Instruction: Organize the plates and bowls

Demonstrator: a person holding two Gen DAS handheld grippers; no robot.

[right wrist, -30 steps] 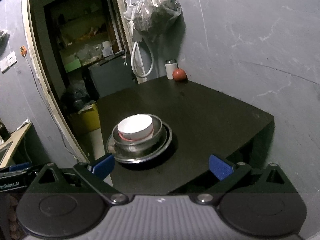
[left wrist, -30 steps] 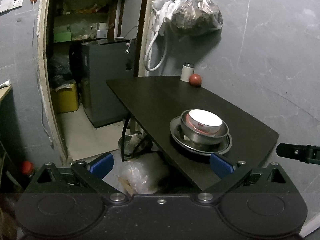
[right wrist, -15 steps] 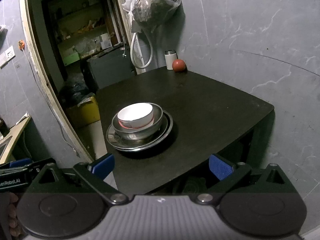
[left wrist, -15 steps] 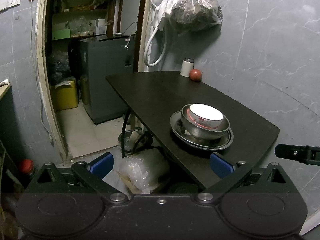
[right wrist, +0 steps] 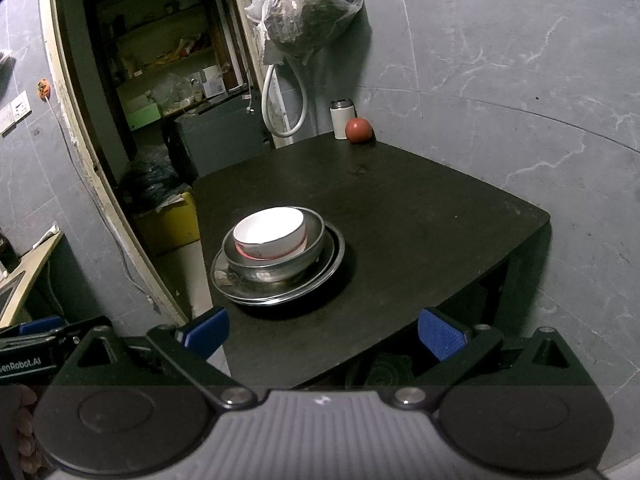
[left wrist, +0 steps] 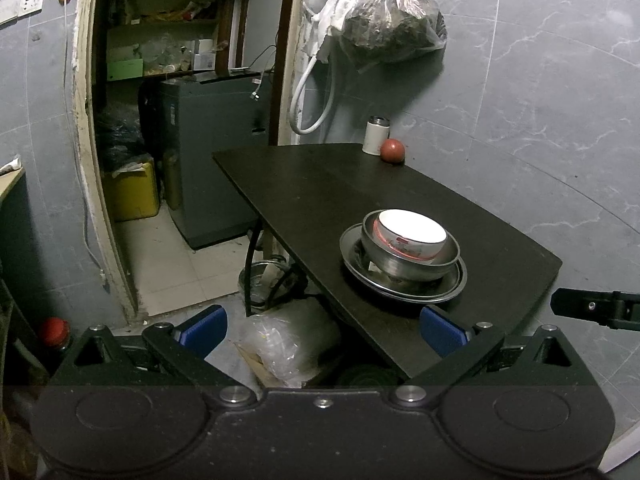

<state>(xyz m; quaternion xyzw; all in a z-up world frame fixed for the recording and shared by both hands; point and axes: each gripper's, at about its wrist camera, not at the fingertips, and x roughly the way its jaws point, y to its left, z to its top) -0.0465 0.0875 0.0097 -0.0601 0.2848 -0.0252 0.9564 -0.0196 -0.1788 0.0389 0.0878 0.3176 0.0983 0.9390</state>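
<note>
A white bowl with a red band [right wrist: 269, 232] sits inside a steel bowl [right wrist: 276, 266], which sits on a steel plate [right wrist: 334, 268] near the front left of the black table [right wrist: 420, 220]. The same stack shows in the left wrist view: white bowl [left wrist: 412, 232], steel bowl [left wrist: 404, 268], steel plate [left wrist: 452, 292]. My left gripper [left wrist: 322, 326] is open and empty, back from the table's near corner. My right gripper [right wrist: 322, 330] is open and empty, in front of the table edge, short of the stack.
A white canister [right wrist: 344, 120] and a red ball-like thing [right wrist: 358, 130] stand at the table's far corner by the grey wall. A filled plastic bag [right wrist: 312, 8] hangs above. A doorway with a dark cabinet [left wrist: 208, 152] lies to the left. Bags [left wrist: 288, 346] sit under the table.
Both grippers have drawn back a little from the table, so the stack looks smaller and farther. The stack itself has not moved. Both stay open.
</note>
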